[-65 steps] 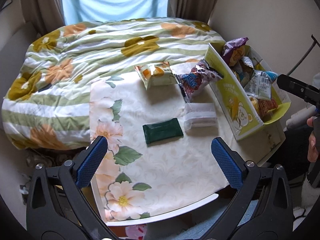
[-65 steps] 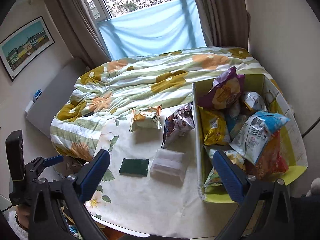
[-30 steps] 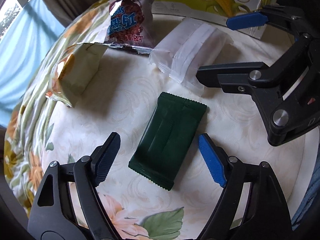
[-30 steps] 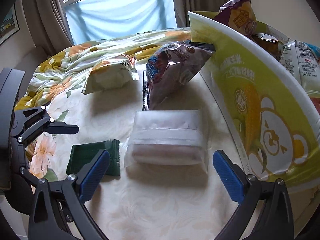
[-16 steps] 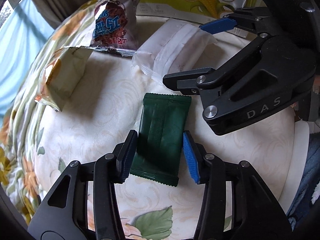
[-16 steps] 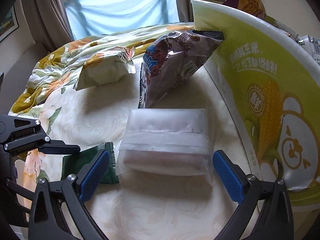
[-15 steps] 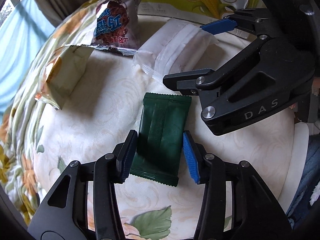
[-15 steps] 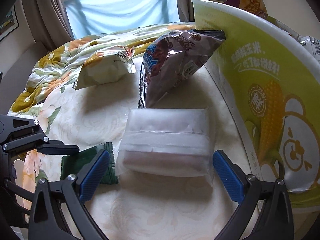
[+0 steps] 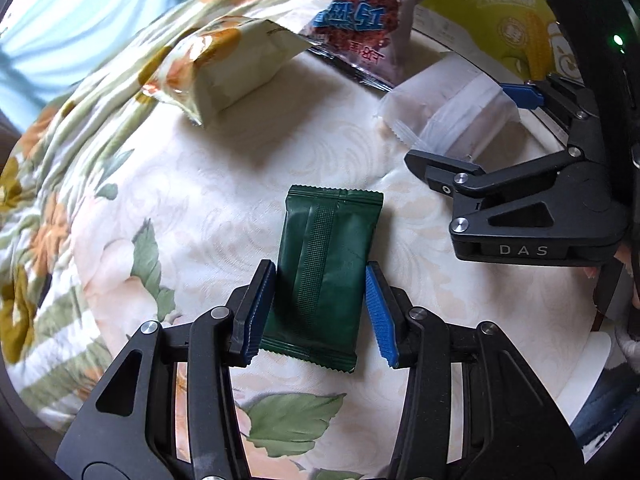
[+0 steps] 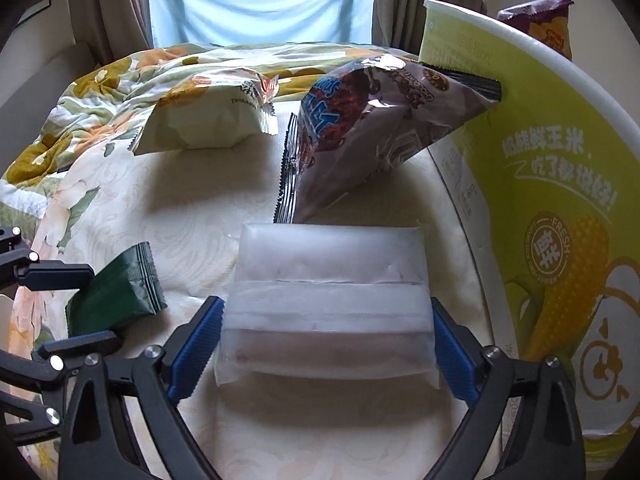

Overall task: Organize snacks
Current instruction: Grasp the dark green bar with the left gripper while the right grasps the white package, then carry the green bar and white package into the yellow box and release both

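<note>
A dark green flat packet [image 9: 328, 264] lies lengthwise between my left gripper's [image 9: 320, 312] blue pads, which are shut on its long sides. In the right wrist view the green packet [image 10: 116, 296] sits tilted in the left gripper's fingers [image 10: 56, 272], one end raised off the cloth. My right gripper [image 10: 324, 348] straddles a frosted white packet [image 10: 328, 300]. Its jaws are closing, the pads just at the packet's short sides, and the packet is not squeezed. The left wrist view shows the white packet [image 9: 448, 108] between the right gripper's fingers [image 9: 440, 164].
A cream and orange snack bag [image 10: 208, 116] lies at the table's far side. A brown chocolate snack bag [image 10: 372, 132] leans on the yellow-green box [image 10: 560, 160], which holds a purple bag [image 10: 548, 28]. A flowered quilt [image 10: 120, 76] lies beyond the floral tablecloth [image 9: 200, 200].
My left jaws went from wide apart to shut on the green packet and rolled a little. My right gripper came down closer over the white packet and its jaws narrowed.
</note>
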Tool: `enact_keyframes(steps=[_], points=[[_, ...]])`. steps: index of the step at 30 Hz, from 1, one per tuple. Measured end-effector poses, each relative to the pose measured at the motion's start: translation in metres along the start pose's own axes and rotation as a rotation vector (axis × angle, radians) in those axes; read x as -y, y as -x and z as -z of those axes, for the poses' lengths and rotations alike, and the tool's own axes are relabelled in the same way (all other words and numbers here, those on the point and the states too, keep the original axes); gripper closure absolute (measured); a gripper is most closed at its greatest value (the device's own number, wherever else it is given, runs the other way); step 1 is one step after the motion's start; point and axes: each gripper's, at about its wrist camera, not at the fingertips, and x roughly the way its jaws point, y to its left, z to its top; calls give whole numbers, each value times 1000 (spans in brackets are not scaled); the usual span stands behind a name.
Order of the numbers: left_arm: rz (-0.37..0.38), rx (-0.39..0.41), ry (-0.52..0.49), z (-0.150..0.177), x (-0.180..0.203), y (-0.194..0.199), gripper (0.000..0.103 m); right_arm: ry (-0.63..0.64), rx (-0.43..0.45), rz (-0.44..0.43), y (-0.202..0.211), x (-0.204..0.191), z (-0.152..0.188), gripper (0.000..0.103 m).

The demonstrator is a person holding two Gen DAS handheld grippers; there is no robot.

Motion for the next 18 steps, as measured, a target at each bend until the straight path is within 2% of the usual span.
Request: enact_keyframes(steps=[5,10,18], points=[[-6,5,113,2,-15,3,62,14,15,12,6,-1,0,30],[-11,44,210,1,-37,16,62,10,20,0,16,-1,-6,31],[-35,120,252,-14,-53,68,62,-21,95,-46,69,-11,-24,31]])
